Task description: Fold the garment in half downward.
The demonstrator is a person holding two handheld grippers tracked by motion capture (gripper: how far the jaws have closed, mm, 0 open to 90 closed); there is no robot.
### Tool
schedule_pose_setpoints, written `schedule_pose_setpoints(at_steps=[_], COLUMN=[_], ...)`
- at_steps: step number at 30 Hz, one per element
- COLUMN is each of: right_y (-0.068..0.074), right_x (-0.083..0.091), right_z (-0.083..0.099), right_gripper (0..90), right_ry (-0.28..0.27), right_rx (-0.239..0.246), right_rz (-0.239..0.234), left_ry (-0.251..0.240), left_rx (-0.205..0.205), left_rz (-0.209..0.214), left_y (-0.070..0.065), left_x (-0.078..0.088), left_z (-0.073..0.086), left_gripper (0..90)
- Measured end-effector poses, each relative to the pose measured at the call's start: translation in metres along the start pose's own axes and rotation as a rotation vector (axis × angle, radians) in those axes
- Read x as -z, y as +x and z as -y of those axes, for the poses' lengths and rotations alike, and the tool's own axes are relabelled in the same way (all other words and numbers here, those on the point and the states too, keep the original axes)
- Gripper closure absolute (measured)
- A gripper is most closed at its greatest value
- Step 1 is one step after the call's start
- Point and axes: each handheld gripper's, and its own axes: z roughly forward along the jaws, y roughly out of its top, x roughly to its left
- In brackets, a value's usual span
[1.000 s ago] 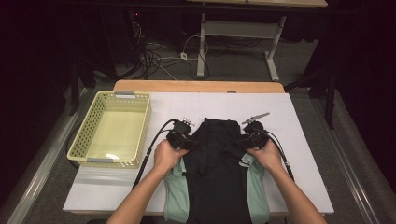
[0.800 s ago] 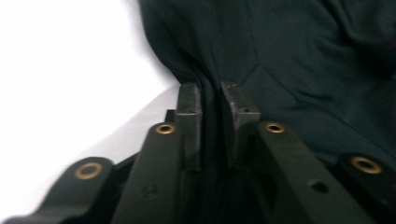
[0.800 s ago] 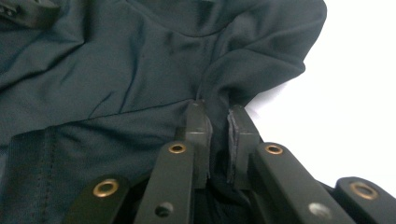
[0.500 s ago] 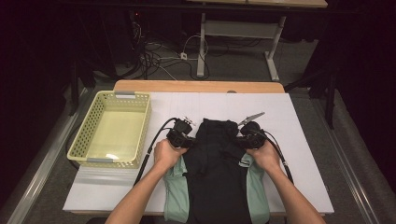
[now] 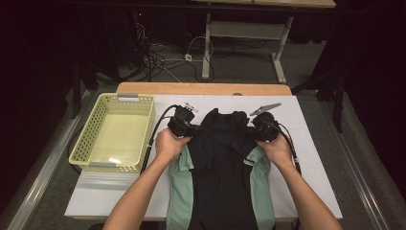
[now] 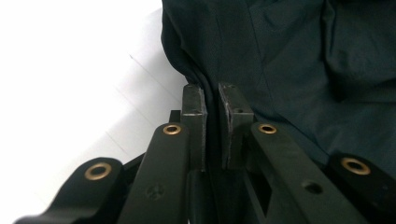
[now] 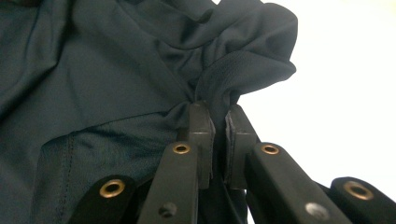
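High view, left side: a yellow basket (image 5: 113,133) is sitting on the desk (image 5: 313,143) at the far left, holding nothing that can be made out, well apart from the work.
Left hand-held gripper (image 5: 184,125): it is clamping the left far edge of the dark garment (image 5: 222,163); the jaws have just been closing, and in the left gripper view a fold of the cloth (image 6: 289,60) is sitting pinched between the pads (image 6: 194,121).
Garment: it is lying down the middle of the desk between the two forearms, its near end running over the desk's near edge; pale green sleeves (image 5: 181,187) are showing along both its sides.
Far edge of the garment: it is bunching and rising off the desk where the two grips are taking it.
Right hand-held gripper (image 5: 261,130): it is gripping the right far edge; its jaws have also just been closing, and the right gripper view is showing gathered fabric (image 7: 140,70) squeezed between the pads (image 7: 201,135).
Step in hand: both corners appear to be taken, so the grasping part looks done.
What is left: judging by the layout, the lifting and folding or moving of the garment is only starting; nothing is lying in the basket yet.
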Motion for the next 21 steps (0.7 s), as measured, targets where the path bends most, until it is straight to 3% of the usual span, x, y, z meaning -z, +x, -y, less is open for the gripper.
schedule_pose_setpoints(at_steps=[5,9,13,18,21], right_y=[-0.001,-0.004,-0.011,-0.019,-0.018], right_x=[0.001,-0.002,-0.001,0.002,0.003], right_z=[-0.012,-0.017,-0.024,-0.036,-0.038], right_gripper=[84.7,84.6,84.6,84.5,84.5], right_ry=[-0.032,-0.038,-0.042,-0.073,-0.094], right_rx=[-0.002,-0.013,-0.011,-0.027,-0.003], right_rz=[0.022,0.04,0.06,0.093,0.119], left_ry=[-0.018,-0.031,-0.049,-0.1,-0.101], left_rx=[0.016,0.039,0.037,0.021,0.022], left_rz=[-0.025,-0.025,-0.036,-0.081,-0.081], left_y=[0.005,0.01,0.015,0.015,0.014], left_x=[0.006,0.002,-0.001,0.007,0.009], left_z=[-0.009,-0.013,-0.024,-0.038,-0.041], left_gripper=[80.7,80.7,80.7,80.2,80.1])
